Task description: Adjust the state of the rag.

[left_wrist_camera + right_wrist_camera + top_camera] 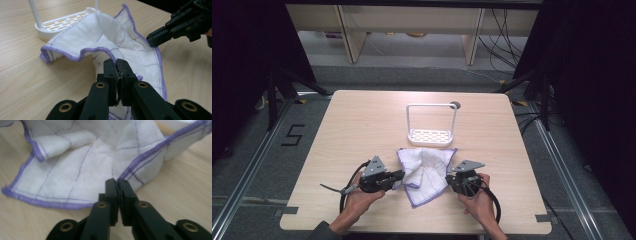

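A white cloth (424, 172) with a purple hem lies crumpled on the wooden table, just in front of a white rack (430, 135). My left gripper (400, 175) is at the cloth's left side. In the left gripper view its jaws (116, 62) are shut on a raised fold of the purple hem (95, 50). My right gripper (450, 179) sits at the cloth's right side. In the right gripper view its jaws (117, 181) are pressed together on the hem (140, 161). The right gripper (160, 37) also appears in the left gripper view, touching the cloth's far edge.
The white rack (62, 23) has a slotted base and a tall hoop handle (432, 106), and stands close behind the cloth. A round hole (455, 105) is in the table near the far edge. Bare wood (352, 130) lies on both sides.
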Available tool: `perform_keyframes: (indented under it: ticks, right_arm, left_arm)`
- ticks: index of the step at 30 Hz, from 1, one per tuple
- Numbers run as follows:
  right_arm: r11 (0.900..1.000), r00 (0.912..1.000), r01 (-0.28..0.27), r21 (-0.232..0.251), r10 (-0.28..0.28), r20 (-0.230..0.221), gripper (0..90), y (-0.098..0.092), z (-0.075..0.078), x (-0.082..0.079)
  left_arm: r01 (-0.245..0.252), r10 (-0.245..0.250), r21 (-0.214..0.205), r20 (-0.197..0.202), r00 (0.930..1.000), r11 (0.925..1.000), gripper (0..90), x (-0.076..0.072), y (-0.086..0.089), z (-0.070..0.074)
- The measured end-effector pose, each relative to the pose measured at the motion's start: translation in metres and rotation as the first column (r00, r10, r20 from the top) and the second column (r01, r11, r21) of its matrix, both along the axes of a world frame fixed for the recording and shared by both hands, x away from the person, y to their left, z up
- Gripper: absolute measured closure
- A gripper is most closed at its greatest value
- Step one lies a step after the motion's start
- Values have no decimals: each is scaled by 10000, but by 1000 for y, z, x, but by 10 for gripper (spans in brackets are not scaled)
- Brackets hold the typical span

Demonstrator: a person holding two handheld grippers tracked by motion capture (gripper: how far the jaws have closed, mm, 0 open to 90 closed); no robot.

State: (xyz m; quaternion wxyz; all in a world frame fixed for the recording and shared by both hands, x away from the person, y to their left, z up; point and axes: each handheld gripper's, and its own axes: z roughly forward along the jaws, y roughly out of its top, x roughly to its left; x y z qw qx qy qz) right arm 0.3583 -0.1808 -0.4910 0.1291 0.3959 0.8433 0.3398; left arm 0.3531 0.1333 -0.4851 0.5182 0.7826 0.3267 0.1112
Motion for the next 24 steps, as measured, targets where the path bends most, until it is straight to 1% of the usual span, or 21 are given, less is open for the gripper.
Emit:
perform_keyframes:
  ticks: [1, 3, 4, 5, 6, 7, 8, 9, 10, 12, 13, 14, 15, 16, 17, 18, 20, 21, 22, 23, 24]
  right_arm:
    - [10000, 9999, -79, 16, 79, 131, 884, -6, 2, 1]
    - [9999, 9998, -51, 88, 49, 190, 890, -18, 9, -1]
    - [9999, 9995, -59, 115, 56, 310, 892, -25, 12, -2]
    - [9999, 9995, -59, 115, 56, 310, 892, -25, 12, -2]
    - [9998, 9995, -142, 102, 139, 287, 892, -33, 17, -3]
    - [9996, 9999, 27, 278, -30, 122, 892, -45, 22, -7]
    - [9996, 9999, 27, 278, -30, 122, 892, -45, 22, -7]
    - [9996, 9999, -11, 271, 8, 128, 892, -52, 22, -8]
    - [9997, 9998, -57, 237, 62, -197, 891, -63, 21, -9]
    - [9997, 9998, -49, 257, 53, -187, 890, -65, 15, -7]
    - [9999, 9995, -112, 76, 114, -304, 889, -65, 13, -6]
    - [9999, 9997, -17, 127, 20, -234, 887, -63, 8, -4]
    - [9999, 9989, -79, -108, 74, -470, 887, -64, 6, -2]
    - [10000, 9993, 23, -77, -25, -366, 885, -62, 3, -1]
    - [9996, 9992, -97, -277, 86, -378, 881, -64, 5, 1]
    - [9998, 9989, 2, -218, -13, -479, 869, -63, 5, 0]
    - [9995, 9989, 103, -304, -117, -444, 777, -63, 5, -1]
    - [9986, 9980, 510, -169, -516, -374, 696, -63, 5, -1]
    - [9979, 9979, 567, -315, -577, -290, 660, -64, 6, -2]
    - [9975, 9973, 667, -246, -674, -293, 619, -64, 8, -4]
    - [9967, 9966, 791, -163, -794, -203, 590, -63, 9, -8]
  left_arm:
    - [13, -14, -91, -143, 9999, 10000, 863, -2, 5, 2]
    - [16, -26, -333, -320, 9995, 9994, 863, -7, 16, 3]
    - [16, -26, -333, -320, 9995, 9994, 863, -7, 16, 3]
    - [58, -92, -561, -609, 9981, 9984, 863, -11, 23, 2]
    - [80, -156, -767, -988, 9950, 9970, 863, -17, 31, -2]
    - [100, -211, -913, -1212, 9924, 9958, 864, -21, 34, -5]
    - [100, -211, -913, -1212, 9924, 9958, 864, -21, 34, -5]
    - [209, -354, -989, -1479, 9884, 9949, 864, -25, 36, -10]
    - [319, -530, -1094, -1956, 9793, 9935, 863, -30, 36, -20]
    - [356, -612, -1133, -2315, 9709, 9929, 862, -33, 32, -29]
    - [466, -702, -1046, -2352, 9694, 9934, 862, -34, 30, -33]
    - [543, -744, -889, -2405, 9678, 9946, 862, -36, 28, -35]
    - [635, -840, -920, -2403, 9670, 9937, 861, -37, 25, -36]
    - [694, -892, -887, -2428, 9660, 9936, 860, -39, 24, -36]
    - [825, -1005, -846, -2369, 9663, 9930, 859, -41, 23, -35]
    - [826, -995, -822, -2300, 9681, 9932, 858, -42, 22, -35]
    - [801, -966, -798, -2307, 9682, 9936, 856, -44, 22, -34]
    - [776, -915, -698, -2252, 9700, 9945, 855, -45, 22, -34]
    - [782, -911, -657, -2249, 9701, 9948, 854, -44, 23, -35]
    - [709, -851, -704, -2260, 9704, 9950, 854, -43, 24, -36]
    - [691, -812, -612, -2247, 9710, 9957, 853, -43, 26, -36]
